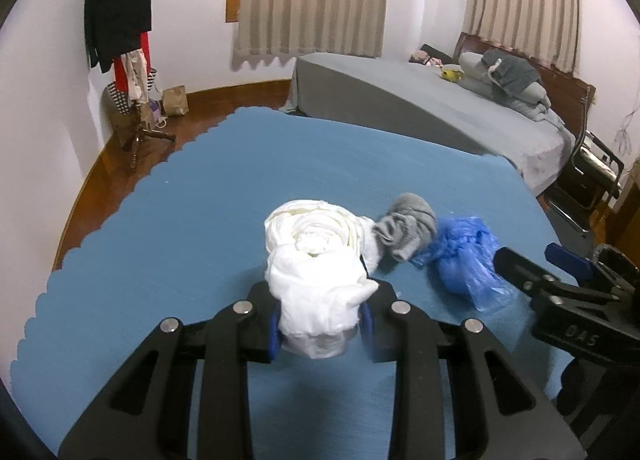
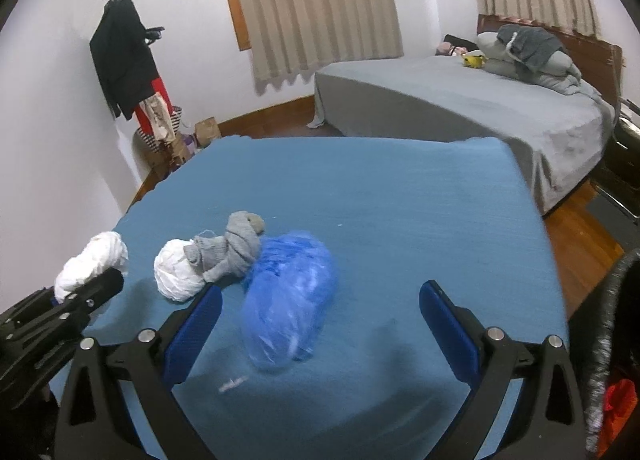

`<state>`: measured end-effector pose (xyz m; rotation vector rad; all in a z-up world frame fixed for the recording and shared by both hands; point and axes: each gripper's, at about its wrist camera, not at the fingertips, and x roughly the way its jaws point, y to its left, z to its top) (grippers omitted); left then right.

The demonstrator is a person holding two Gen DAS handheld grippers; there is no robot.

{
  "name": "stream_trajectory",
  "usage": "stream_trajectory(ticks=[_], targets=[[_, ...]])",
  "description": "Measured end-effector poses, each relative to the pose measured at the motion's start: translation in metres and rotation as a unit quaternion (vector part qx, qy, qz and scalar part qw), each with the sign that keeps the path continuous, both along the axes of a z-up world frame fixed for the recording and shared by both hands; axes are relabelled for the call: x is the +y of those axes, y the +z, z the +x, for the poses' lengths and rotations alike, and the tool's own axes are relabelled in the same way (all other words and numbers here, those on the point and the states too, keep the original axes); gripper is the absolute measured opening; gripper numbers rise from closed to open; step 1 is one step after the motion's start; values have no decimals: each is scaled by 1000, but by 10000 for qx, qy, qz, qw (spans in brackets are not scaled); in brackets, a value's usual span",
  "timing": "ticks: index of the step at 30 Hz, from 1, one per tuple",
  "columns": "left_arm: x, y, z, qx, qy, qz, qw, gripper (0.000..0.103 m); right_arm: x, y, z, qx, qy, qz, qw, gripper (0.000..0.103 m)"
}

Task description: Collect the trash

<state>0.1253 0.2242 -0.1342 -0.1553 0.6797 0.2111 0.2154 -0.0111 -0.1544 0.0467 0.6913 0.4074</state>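
Standing by the table, I see the broad blue cloth-covered tabletop [image 2: 380, 200] filling the lower half of both views, with bare room toward its far scalloped edge at the upper middle and its right-hand edge dropping to wood floor. A grey-sheeted bed [image 2: 460, 108] sits beyond, upper right.

Collecting looks under way. The left gripper [image 1: 320, 324] is clenched on a crumpled white plastic bag wad [image 1: 316, 292], which seems lifted just clear of the cloth, low in the centre of the left wrist view. The right gripper [image 2: 320, 324] stands released, jaws wide, with a crumpled blue translucent plastic bag [image 2: 290, 300] lying between them on the cloth, lower centre, untouched.

By my judgement the next move calls for closing on that blue bag, which looks soft and likely to squash or slip.

A second white plastic wad [image 2: 176, 272] and a knotted grey sock [image 2: 236, 248] lie touching just left of it, so the left finger has little room there. At the lower right edge a dark bin rim [image 2: 608, 332] shows, likely the drop point.
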Motion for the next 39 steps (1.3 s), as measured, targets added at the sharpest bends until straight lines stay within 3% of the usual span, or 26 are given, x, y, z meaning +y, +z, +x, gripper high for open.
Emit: stream_trajectory(ticks=[3, 7, 12, 15, 28, 39], targets=[[6, 1, 0, -19, 56, -4, 10000, 29, 13, -5, 7, 99, 62, -87, 9999, 96], [14, 2, -1, -52, 88, -16, 9999, 29, 22, -11, 13, 245, 171, -168, 9994, 87], [15, 2, 0, -56, 89, -57, 9999, 29, 25, -17, 18, 488, 334, -220, 9980, 57], [13, 2, 0, -58, 60, -59, 9999, 29, 22, -17, 17, 548, 386, -154, 9976, 52], [-6, 20, 1, -205, -87, 24, 9997, 29, -7, 14, -4, 267, 302, 111, 9991, 50], [-46, 37, 0, -341, -471, 33, 9983, 29, -43, 53, -22, -100, 106, 363, 9992, 50]])
